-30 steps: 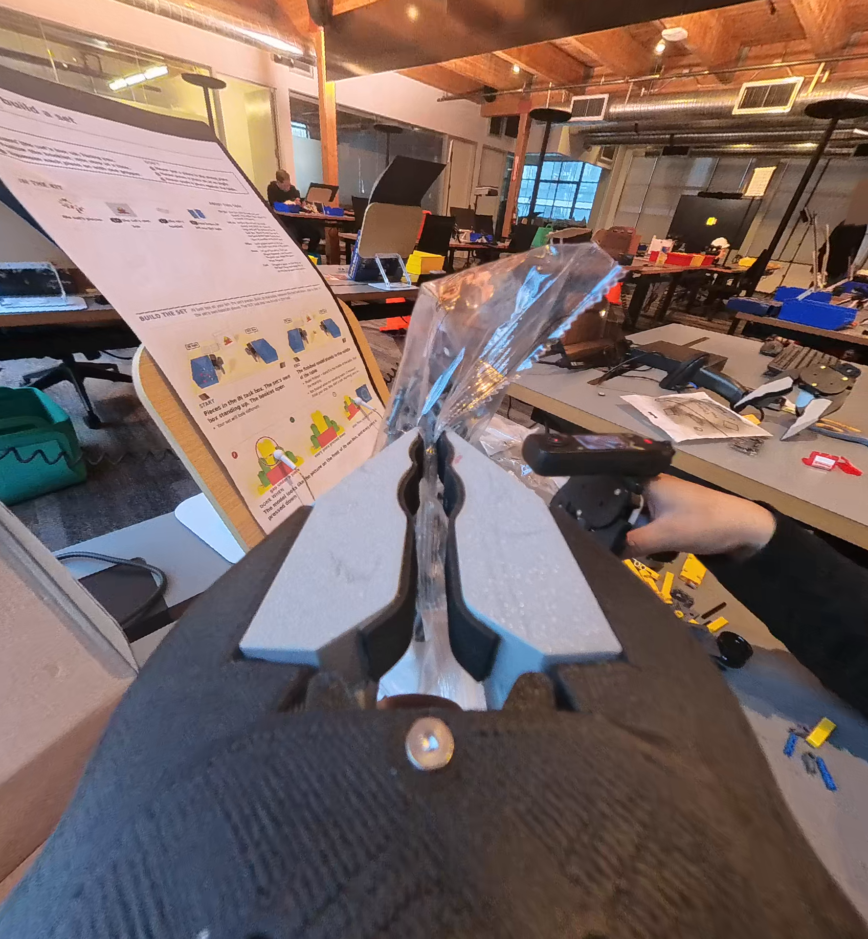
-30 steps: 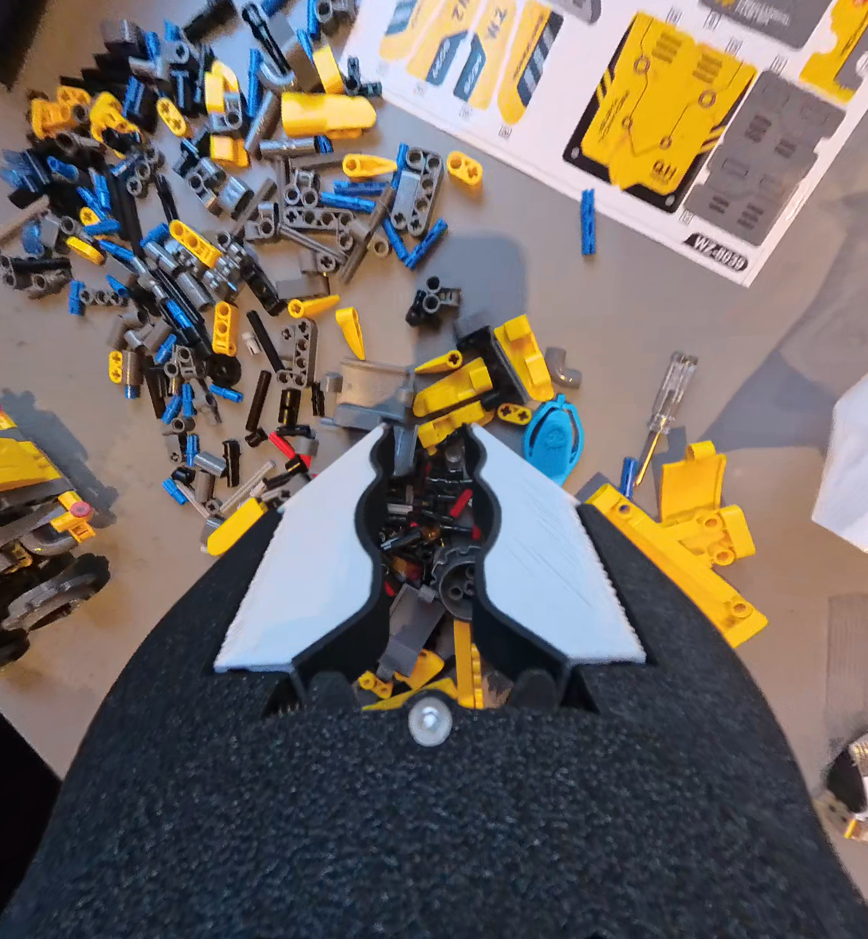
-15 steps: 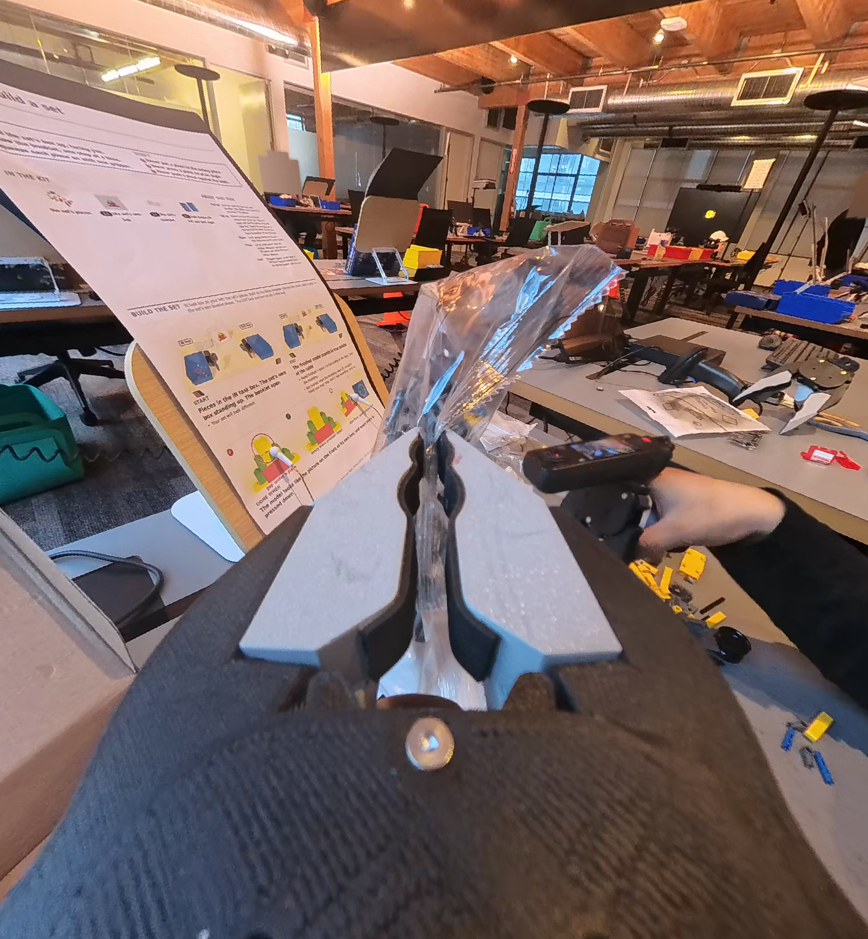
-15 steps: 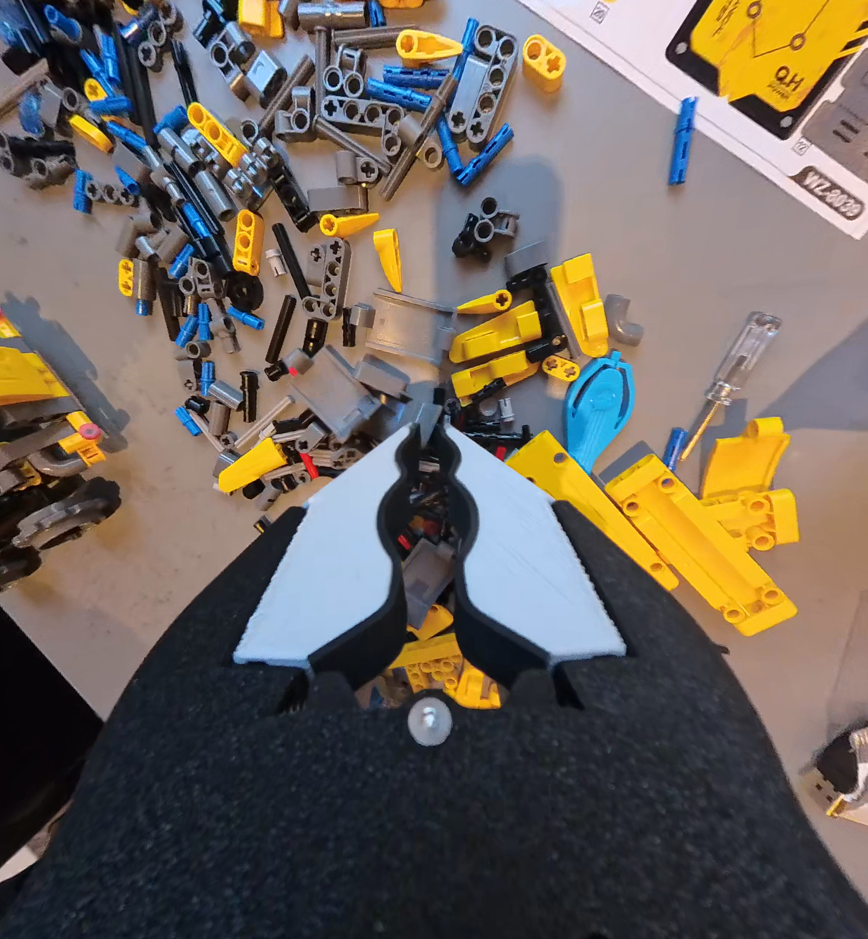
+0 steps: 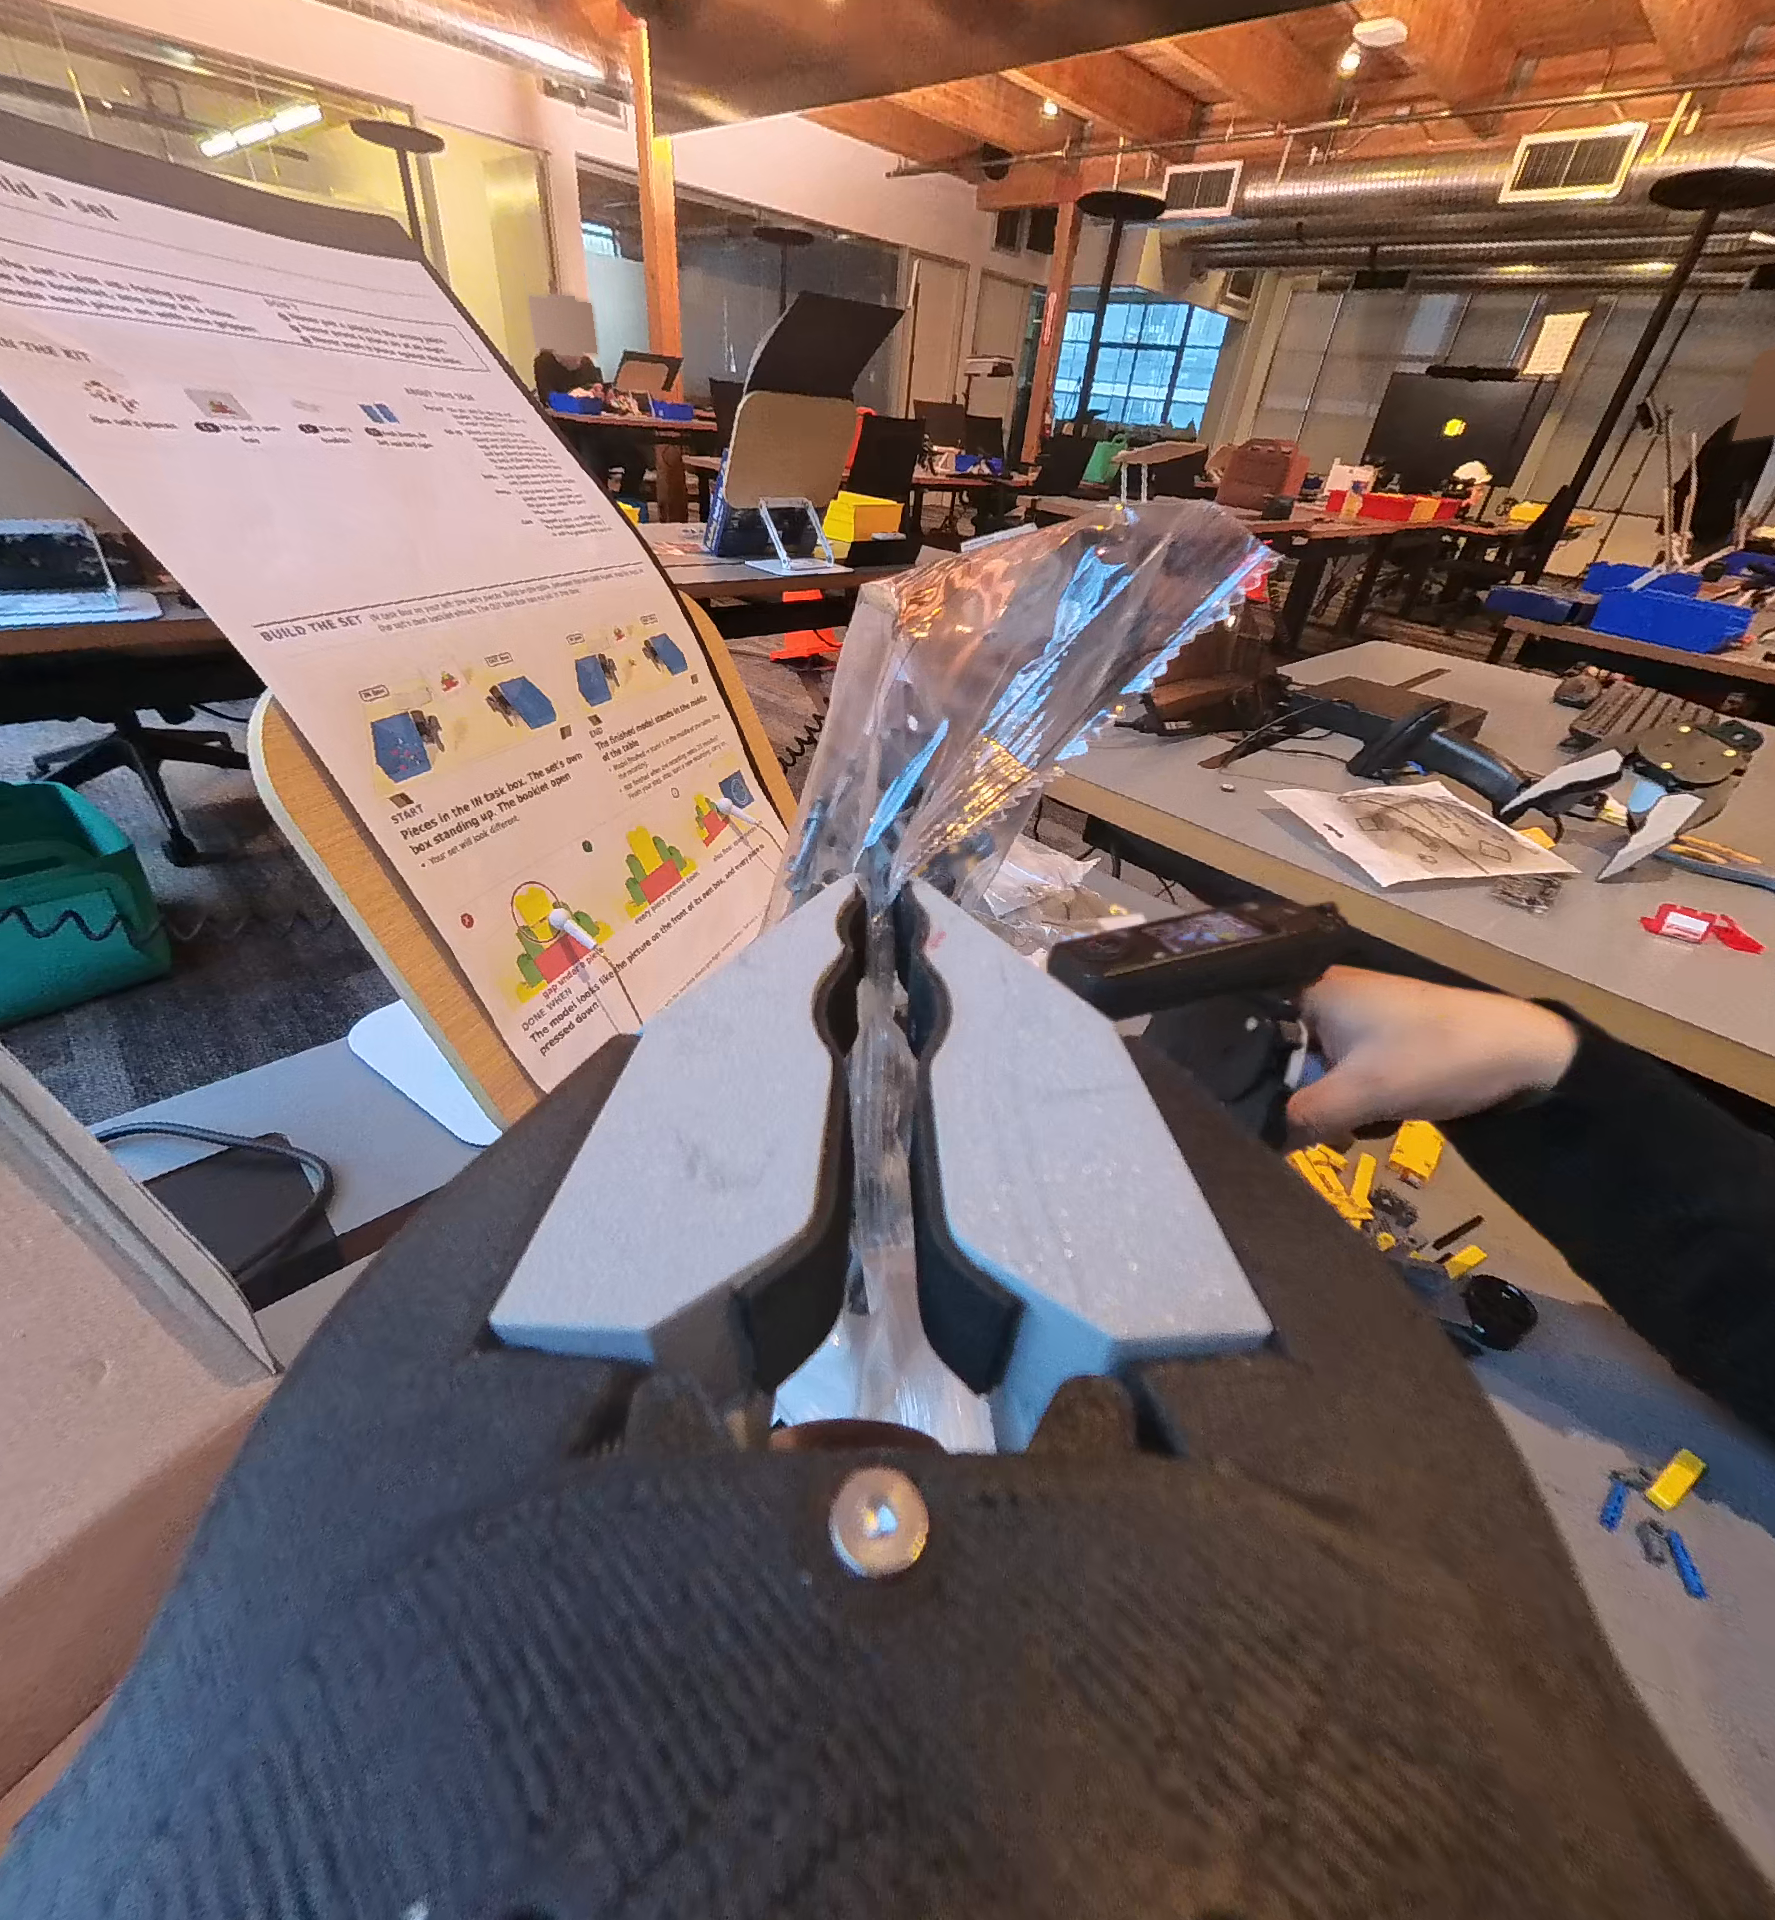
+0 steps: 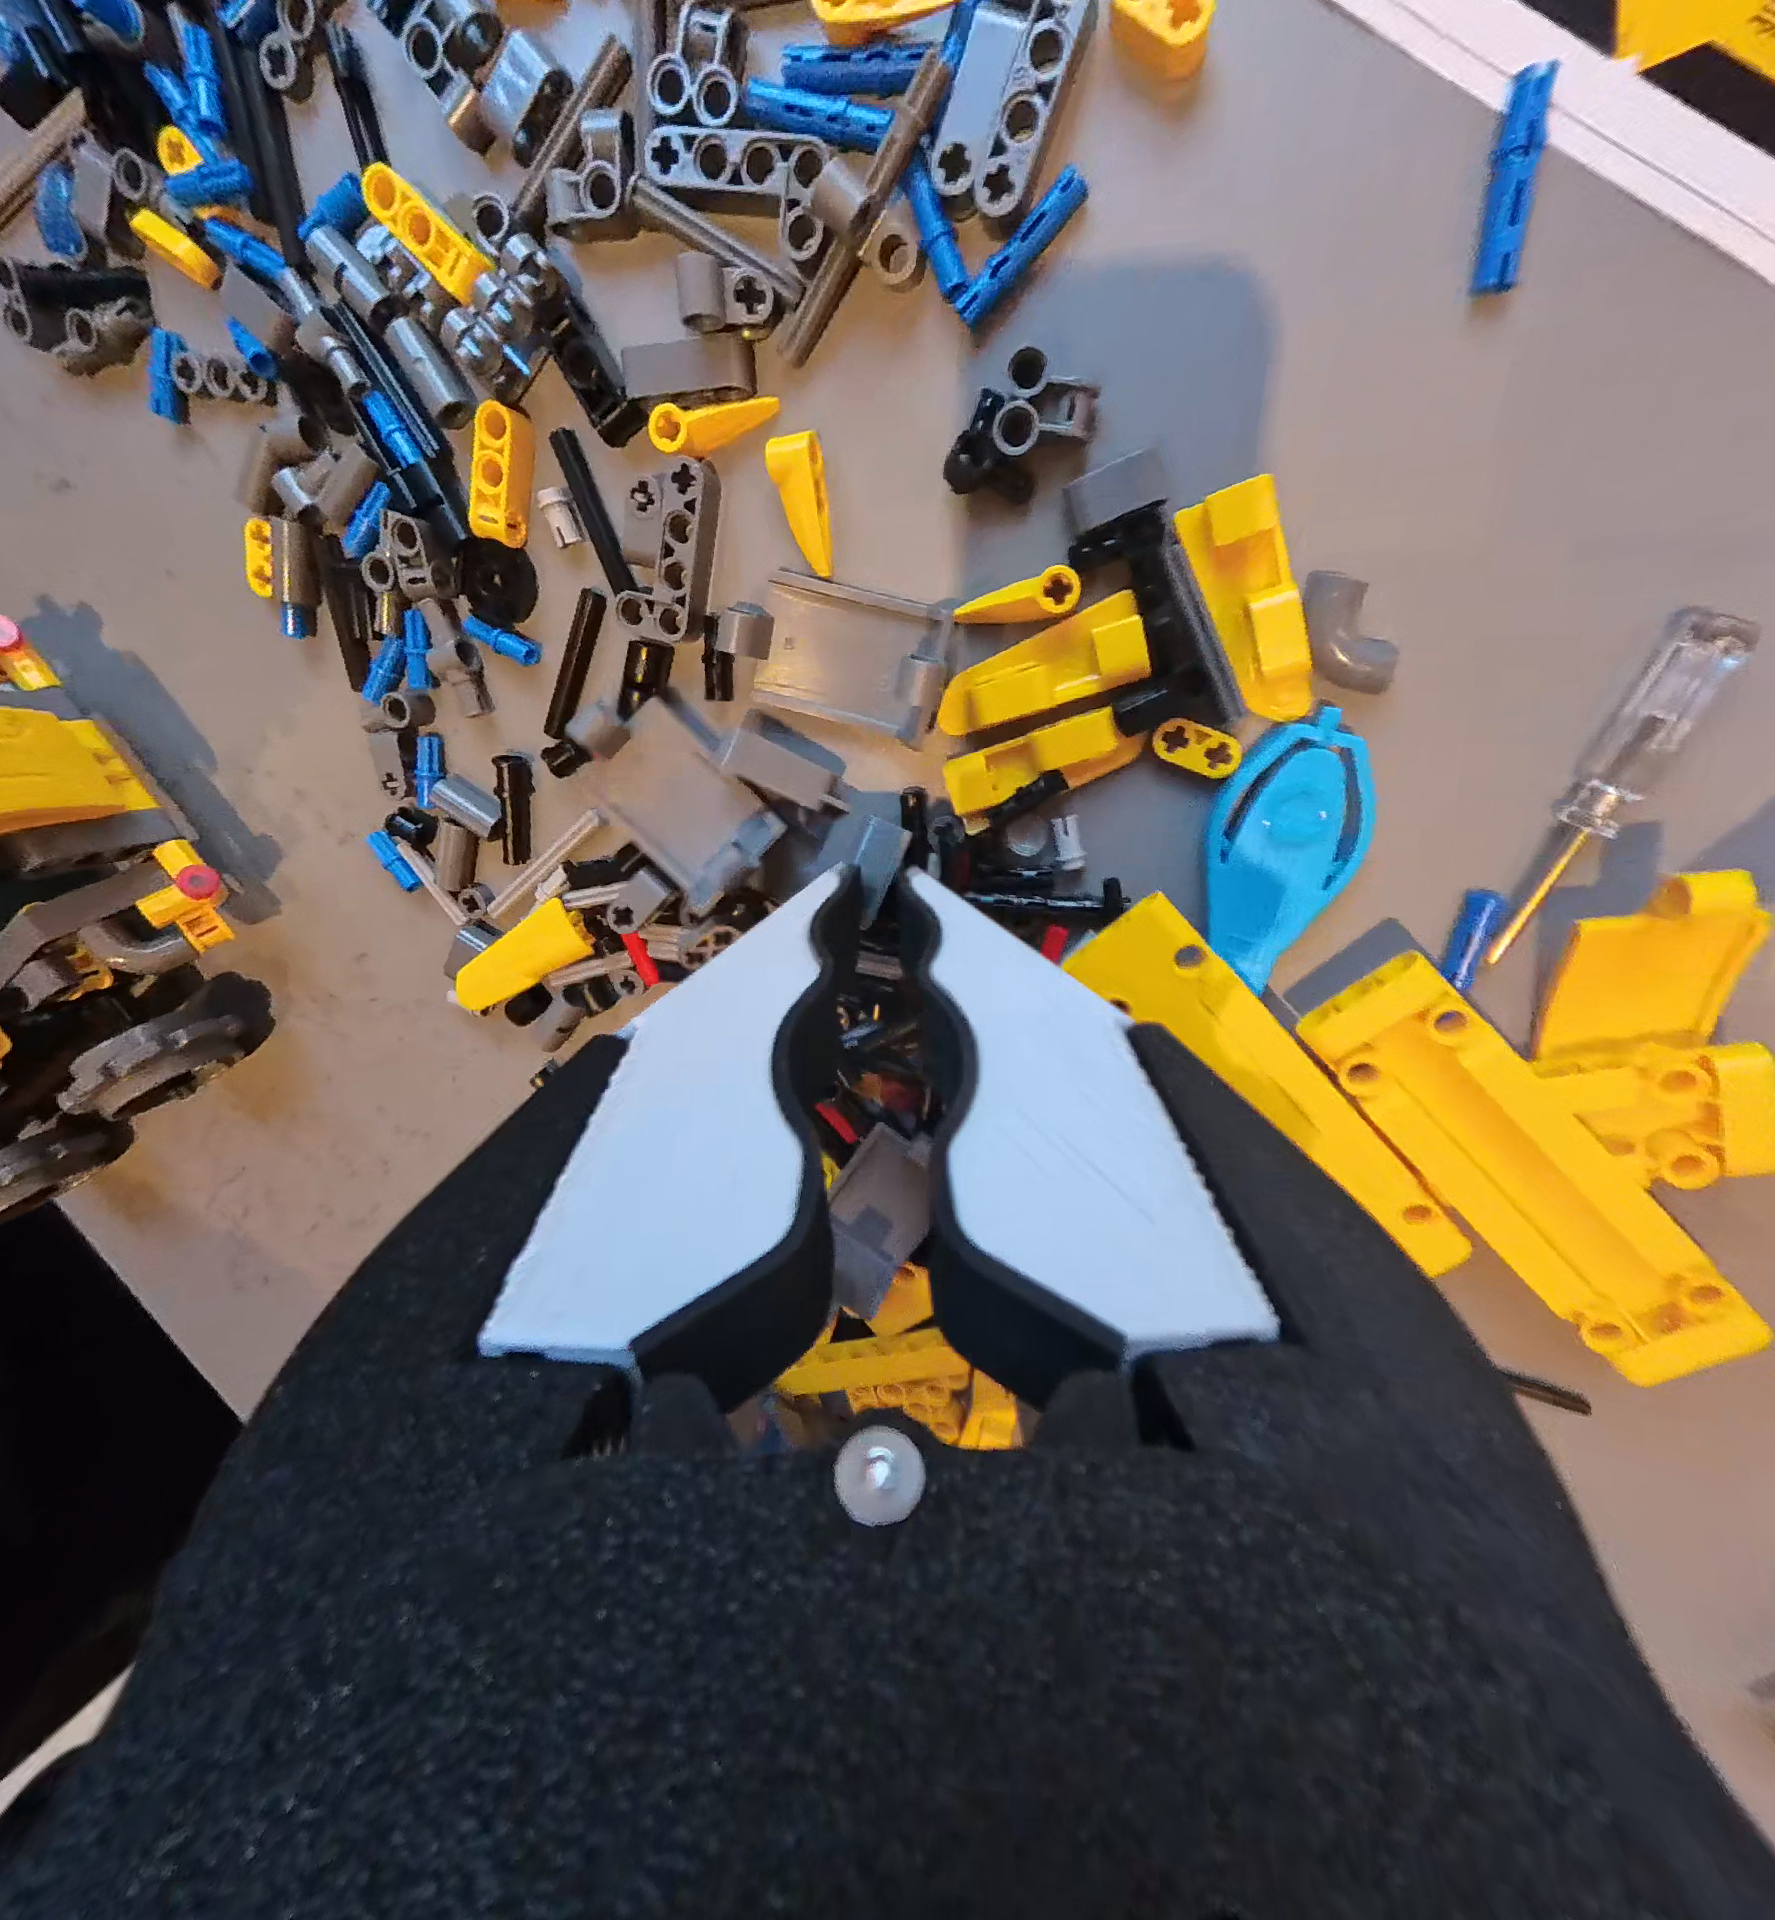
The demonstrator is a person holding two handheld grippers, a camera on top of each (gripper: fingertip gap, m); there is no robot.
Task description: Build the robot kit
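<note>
My left gripper (image 5: 881, 904) is shut on a clear crinkled plastic bag (image 5: 1018, 675), which stands up out of the jaws above the table. A hand (image 5: 1423, 1039) holds the other gripper's handle (image 5: 1205, 945) to its right. My right gripper (image 6: 875, 883) points down at a pile of loose building pieces (image 6: 571, 416) in grey, black, blue and yellow. Its tips are shut on a small grey piece (image 6: 875, 847) at the pile's near edge.
A partly built yellow model (image 6: 31, 831) sits at the left. Large yellow panels (image 6: 1485, 1122), a light blue tool (image 6: 1288, 821) and a small screwdriver (image 6: 1631, 748) lie to the right. A printed sheet on a stand (image 5: 343, 582) and a cardboard box (image 5: 31, 1351) flank my left gripper. My hands' fingertips stand some 35 cm from each other.
My right gripper's jaws have closed, from open to shut on the grey piece, and it has shifted forward over the pile. The left gripper and bag have barely moved.
</note>
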